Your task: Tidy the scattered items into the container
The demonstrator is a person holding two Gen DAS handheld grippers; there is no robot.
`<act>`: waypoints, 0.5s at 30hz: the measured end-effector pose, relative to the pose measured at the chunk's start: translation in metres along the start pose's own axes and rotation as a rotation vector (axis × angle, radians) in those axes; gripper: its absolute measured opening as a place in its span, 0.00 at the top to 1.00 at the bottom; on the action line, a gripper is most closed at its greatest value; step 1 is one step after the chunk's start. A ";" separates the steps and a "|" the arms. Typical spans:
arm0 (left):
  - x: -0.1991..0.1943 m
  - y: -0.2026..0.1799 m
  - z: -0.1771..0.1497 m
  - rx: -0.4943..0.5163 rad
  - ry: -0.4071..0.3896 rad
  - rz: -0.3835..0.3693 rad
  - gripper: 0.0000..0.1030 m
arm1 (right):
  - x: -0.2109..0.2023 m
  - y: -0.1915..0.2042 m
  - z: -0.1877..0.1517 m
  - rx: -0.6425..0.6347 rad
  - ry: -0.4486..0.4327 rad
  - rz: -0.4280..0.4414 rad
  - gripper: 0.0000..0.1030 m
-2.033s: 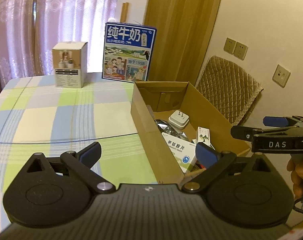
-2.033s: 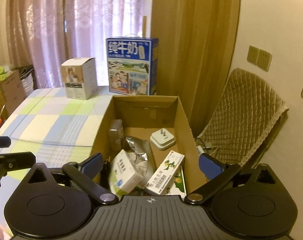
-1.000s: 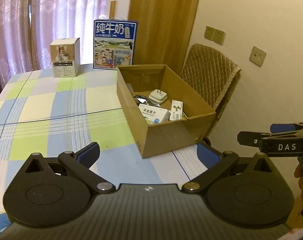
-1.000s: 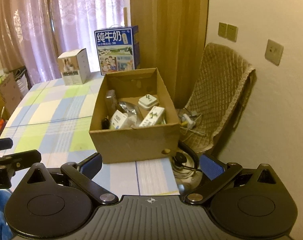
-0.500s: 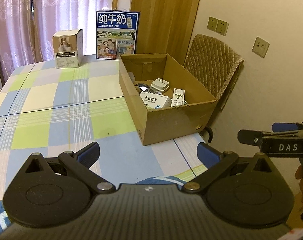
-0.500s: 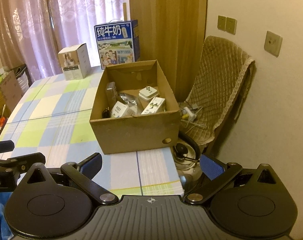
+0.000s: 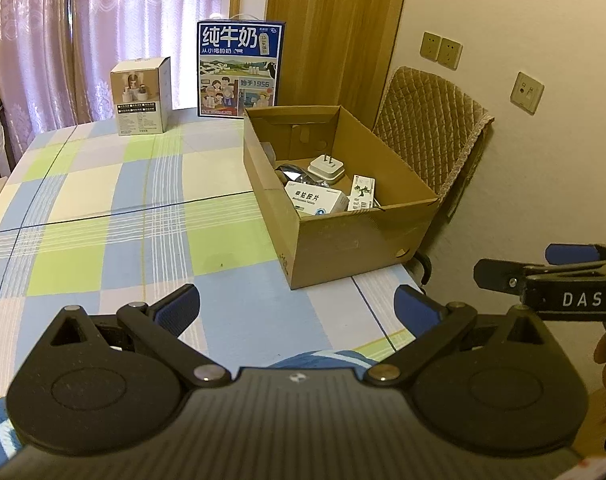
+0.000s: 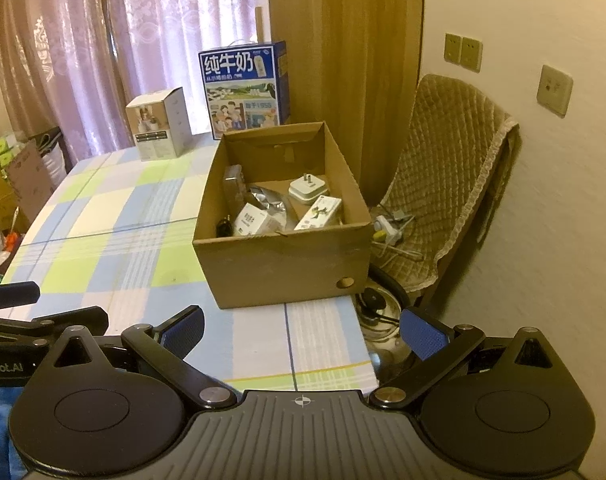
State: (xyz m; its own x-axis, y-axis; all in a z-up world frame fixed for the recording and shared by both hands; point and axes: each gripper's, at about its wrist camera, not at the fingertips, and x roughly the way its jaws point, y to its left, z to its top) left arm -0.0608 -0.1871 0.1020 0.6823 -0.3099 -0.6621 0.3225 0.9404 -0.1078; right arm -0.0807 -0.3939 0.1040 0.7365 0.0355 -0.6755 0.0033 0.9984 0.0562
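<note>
An open cardboard box (image 7: 355,244) stands at the table's right edge; it also shows in the right wrist view (image 8: 287,264). Inside lie a white plug adapter (image 7: 326,167), a white medicine box (image 7: 315,199), a narrow green-printed box (image 7: 362,193) and a silver foil pack (image 8: 269,200). My left gripper (image 7: 297,308) is open and empty, held back near the table's front edge. My right gripper (image 8: 301,330) is open and empty, in front of the box's near wall.
A blue milk carton case (image 7: 239,68) and a small white product box (image 7: 141,96) stand at the table's far end. A chair with a quilted cover (image 8: 447,200) stands right of the table, with a kettle (image 8: 377,312) below. The checked tablecloth (image 7: 115,216) covers the table.
Both grippers have pulled back from over the box towards the table's front edge. The box now looks smaller and farther. Both stay open and empty.
</note>
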 end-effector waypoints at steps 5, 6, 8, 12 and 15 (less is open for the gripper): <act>0.000 0.000 -0.001 0.005 -0.001 0.002 0.01 | -0.001 0.001 0.001 -0.002 -0.004 0.003 0.02; 0.000 0.000 0.000 0.006 -0.001 0.003 0.01 | -0.001 0.002 0.001 -0.001 -0.004 0.003 0.02; 0.000 0.000 0.000 0.009 -0.001 0.005 0.01 | -0.001 0.002 0.001 -0.001 -0.003 0.004 0.02; 0.001 0.000 0.000 0.010 0.002 0.004 0.01 | -0.001 0.002 0.001 -0.002 -0.004 0.003 0.02; 0.002 0.000 -0.001 0.011 0.002 0.003 0.01 | 0.000 0.002 0.001 -0.002 -0.004 0.004 0.02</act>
State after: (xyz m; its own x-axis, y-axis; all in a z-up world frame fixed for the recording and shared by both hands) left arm -0.0600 -0.1876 0.1005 0.6815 -0.3071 -0.6642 0.3277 0.9397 -0.0982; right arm -0.0803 -0.3918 0.1053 0.7390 0.0391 -0.6726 -0.0005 0.9983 0.0575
